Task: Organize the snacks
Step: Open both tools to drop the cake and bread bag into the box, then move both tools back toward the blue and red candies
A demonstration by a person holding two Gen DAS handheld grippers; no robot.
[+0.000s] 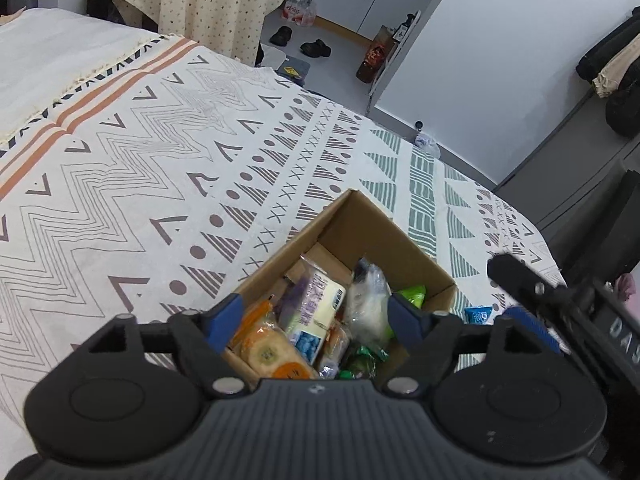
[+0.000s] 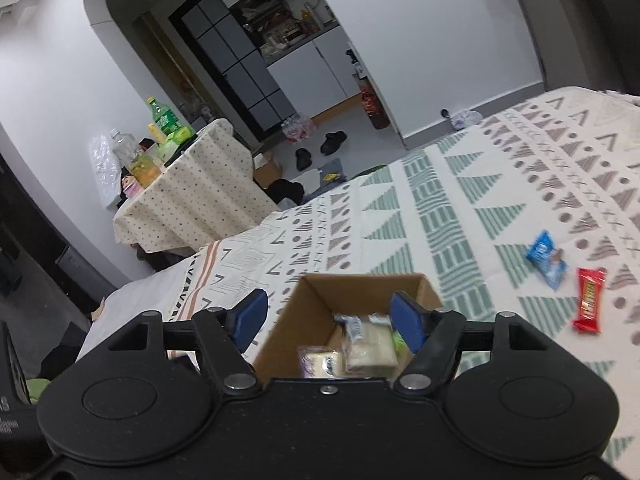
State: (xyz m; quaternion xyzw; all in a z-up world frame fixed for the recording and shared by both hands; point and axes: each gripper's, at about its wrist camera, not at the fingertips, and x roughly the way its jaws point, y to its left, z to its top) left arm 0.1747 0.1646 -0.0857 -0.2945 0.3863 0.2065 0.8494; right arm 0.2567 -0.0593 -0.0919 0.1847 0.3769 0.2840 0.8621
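Left gripper (image 1: pixel 312 316): hung over the cardboard box (image 1: pixel 404 236), jaws spread wide with nothing clamped between them, though packets showed in the gap below.
Right gripper (image 2: pixel 326 318): stood apart-jawed and empty over the near end of the same box (image 2: pixel 360 284).
Box contents: a pale wrapped cake (image 1: pixel 320 304), a clear bag (image 1: pixel 370 300), round biscuits (image 1: pixel 268 350) and green wrappers (image 1: pixel 412 294) lay packed inside; the far end looked bare.
Loose snacks: a blue packet (image 2: pixel 546 258) and a red bar (image 2: pixel 589 300) lay on the bed (image 2: pixel 460 216), just beside each other, off to the right of the right gripper.
Long axes: the blue packet ran diagonally; the red bar ran nearly toward the camera.
Nearer hand: the right, by my judgement; the left saw only a blue packet (image 1: pixel 480 314) past the box's right wall.
Room: open bedspread lay around both, the bed's edge well apart.
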